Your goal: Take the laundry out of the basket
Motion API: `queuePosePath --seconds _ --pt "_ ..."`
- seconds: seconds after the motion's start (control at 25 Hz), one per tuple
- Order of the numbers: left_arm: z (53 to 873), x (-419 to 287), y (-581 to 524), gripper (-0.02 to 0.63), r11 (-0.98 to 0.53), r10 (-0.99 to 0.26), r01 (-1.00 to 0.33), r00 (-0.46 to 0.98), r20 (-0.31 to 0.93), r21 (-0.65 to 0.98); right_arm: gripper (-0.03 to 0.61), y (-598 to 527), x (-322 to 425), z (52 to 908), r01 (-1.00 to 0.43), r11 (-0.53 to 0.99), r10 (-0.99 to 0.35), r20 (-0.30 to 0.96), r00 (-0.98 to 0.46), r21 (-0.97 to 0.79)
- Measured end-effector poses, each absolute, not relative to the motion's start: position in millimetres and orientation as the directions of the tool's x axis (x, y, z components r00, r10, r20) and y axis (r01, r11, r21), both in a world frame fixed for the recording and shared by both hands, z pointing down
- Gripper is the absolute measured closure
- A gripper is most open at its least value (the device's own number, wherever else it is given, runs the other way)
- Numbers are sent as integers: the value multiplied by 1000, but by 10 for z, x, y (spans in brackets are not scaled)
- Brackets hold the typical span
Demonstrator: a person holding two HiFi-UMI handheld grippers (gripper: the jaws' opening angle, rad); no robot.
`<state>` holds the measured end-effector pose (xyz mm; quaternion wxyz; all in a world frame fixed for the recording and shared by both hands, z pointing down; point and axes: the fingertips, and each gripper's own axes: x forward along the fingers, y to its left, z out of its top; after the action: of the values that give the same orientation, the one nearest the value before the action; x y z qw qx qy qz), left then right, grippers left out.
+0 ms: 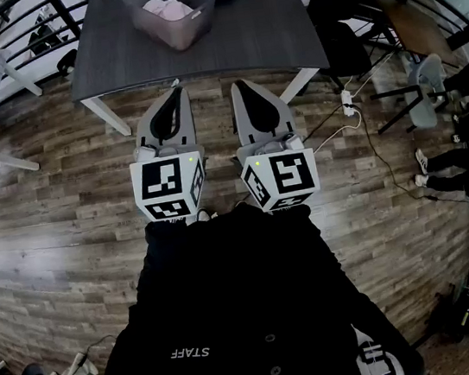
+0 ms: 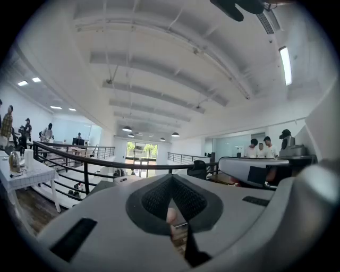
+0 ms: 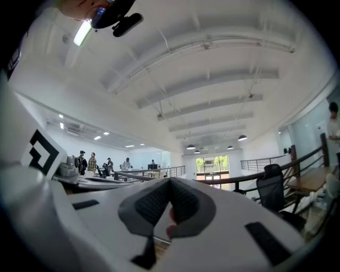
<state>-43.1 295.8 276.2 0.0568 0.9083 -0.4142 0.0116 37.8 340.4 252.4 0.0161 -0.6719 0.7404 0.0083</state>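
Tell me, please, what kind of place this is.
Probably an open-plan office or lab on an upper level: a black railing runs beside the wooden floor, an office chair stands nearby, and a dark table holds a laundry basket.

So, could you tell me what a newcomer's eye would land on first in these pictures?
The eye goes first to the two grippers held side by side over the wooden floor: the left gripper and the right gripper, each with its jaws together and nothing between them. Just beyond them, on the dark table, stands a translucent basket with pale pink laundry inside, and neither gripper touches it.
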Motion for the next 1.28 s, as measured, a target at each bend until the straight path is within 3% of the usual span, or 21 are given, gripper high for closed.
queuePosePath --seconds 1.28 --pt "3393 -1096 2679 614 -628 -751 -764 645 142 149 564 3136 -73 3078 -999 38 -998 52 -39 -19"
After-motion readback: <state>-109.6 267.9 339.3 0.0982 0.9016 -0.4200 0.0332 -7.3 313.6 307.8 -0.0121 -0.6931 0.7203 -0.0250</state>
